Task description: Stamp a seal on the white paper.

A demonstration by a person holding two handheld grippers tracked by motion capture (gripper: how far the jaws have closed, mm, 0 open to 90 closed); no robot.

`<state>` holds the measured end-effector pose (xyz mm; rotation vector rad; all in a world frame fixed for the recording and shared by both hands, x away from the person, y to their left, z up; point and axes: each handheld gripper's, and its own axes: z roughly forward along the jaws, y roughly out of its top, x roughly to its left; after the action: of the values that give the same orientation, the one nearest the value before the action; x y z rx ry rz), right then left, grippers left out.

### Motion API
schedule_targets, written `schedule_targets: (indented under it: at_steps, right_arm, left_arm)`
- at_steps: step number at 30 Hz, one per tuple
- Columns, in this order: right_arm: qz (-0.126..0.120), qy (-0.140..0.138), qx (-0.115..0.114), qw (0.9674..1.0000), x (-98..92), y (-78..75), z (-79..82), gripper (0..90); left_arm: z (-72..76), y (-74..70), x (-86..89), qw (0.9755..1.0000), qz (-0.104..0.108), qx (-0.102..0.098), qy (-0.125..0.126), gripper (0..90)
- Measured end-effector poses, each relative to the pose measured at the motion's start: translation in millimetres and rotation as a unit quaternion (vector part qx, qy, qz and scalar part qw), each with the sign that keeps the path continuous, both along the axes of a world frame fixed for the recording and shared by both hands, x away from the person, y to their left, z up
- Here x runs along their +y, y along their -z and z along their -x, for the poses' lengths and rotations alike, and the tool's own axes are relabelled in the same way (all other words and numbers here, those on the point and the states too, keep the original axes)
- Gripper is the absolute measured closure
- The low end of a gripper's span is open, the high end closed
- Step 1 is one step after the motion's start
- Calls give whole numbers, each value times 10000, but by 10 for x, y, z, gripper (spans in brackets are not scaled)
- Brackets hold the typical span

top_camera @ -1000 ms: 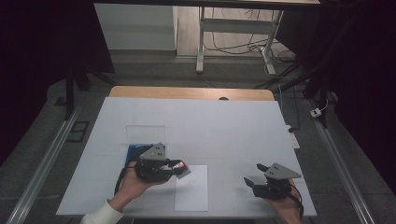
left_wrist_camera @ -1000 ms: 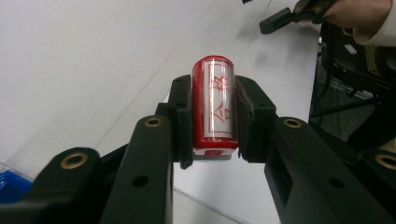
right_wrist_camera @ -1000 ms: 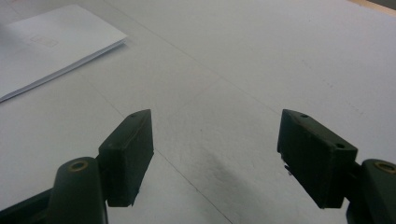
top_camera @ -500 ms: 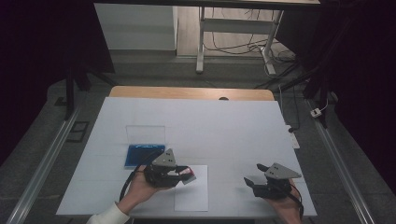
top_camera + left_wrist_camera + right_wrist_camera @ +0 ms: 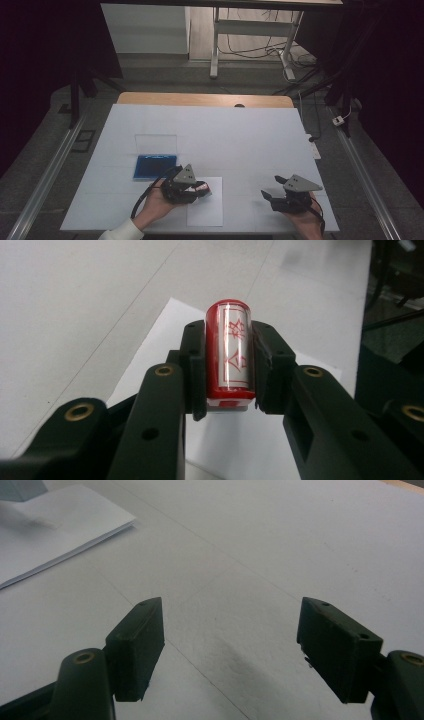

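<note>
Since a second ago, the left tongs (image 5: 202, 189) have carried the red stamp (image 5: 229, 352) from beside the blue ink pad (image 5: 155, 166) to over the paper sheet (image 5: 207, 210), clenched on it; stamping looks next. Right tongs (image 5: 271, 192) rest released on the worktop (image 5: 250, 135). One stamp, one pad, one sheet.

left gripper (image 5: 202, 189) with stamp (image 5: 229, 352), now over paper (image 5: 206, 207)

stamp (image 5: 228, 352) sits over the paper sheet (image 5: 209, 212), ink pad case (image 5: 155, 166) off to its left on the table (image 5: 240, 135).
</note>
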<state>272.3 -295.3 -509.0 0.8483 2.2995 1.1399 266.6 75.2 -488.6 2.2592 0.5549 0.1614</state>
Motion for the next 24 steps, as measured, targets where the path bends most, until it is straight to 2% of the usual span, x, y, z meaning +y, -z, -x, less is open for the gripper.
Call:
schedule_targets:
  at_steps: [5,10,24]
  right_arm:
    - [7,-1,-4,10000,1,-1,1,263]
    - [-15,-8,-4,10000,0,3,-1,262]
    - [-1,2,17,10000,-3,5,1,262]
  left_arm:
    - [-11,42,-36,10000,-90,7,22,699]
    - [-10,76,-73,9996,-285,-49,55,699]
    - [-19,127,-112,9991,-408,-57,49,699]
